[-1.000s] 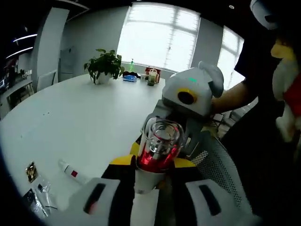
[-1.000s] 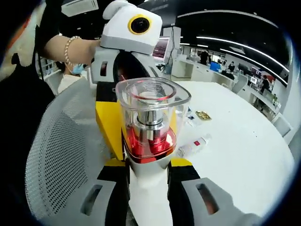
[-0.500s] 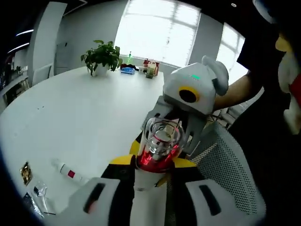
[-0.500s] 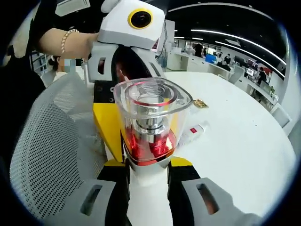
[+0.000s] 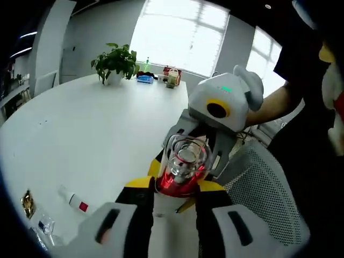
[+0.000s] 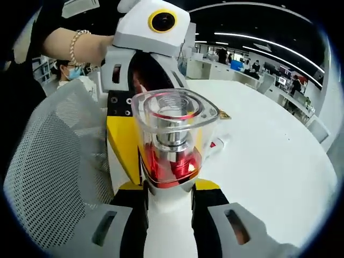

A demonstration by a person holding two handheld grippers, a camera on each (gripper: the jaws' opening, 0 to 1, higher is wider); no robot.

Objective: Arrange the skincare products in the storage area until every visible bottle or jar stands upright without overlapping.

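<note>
A white bottle [image 5: 180, 171] with a clear cap and a red inner part is held above the edge of the white round table [image 5: 91, 123]. My left gripper [image 5: 171, 193] is shut on its white body. The right gripper's white head [image 5: 223, 105] sits just beyond the cap, jaws on either side of it. In the right gripper view the same kind of bottle [image 6: 171, 145] stands between my right gripper's [image 6: 167, 193] shut jaws, and the left gripper's head [image 6: 153, 27] is close behind it. A small white tube with a red label [image 5: 74, 201] [image 6: 217, 143] lies on the table.
A grey mesh chair [image 5: 266, 201] [image 6: 48, 166] is right beside the grippers. A gold sachet [image 5: 26, 202] [image 6: 224, 115] and clear sachets [image 5: 44, 226] lie near the tube. A potted plant [image 5: 114, 63] and small items [image 5: 161, 78] stand at the far table edge.
Both views have drifted a little with the hands; the tube and sachets sit lower-left in the left gripper view. The hold on the bottle looks unchanged.
</note>
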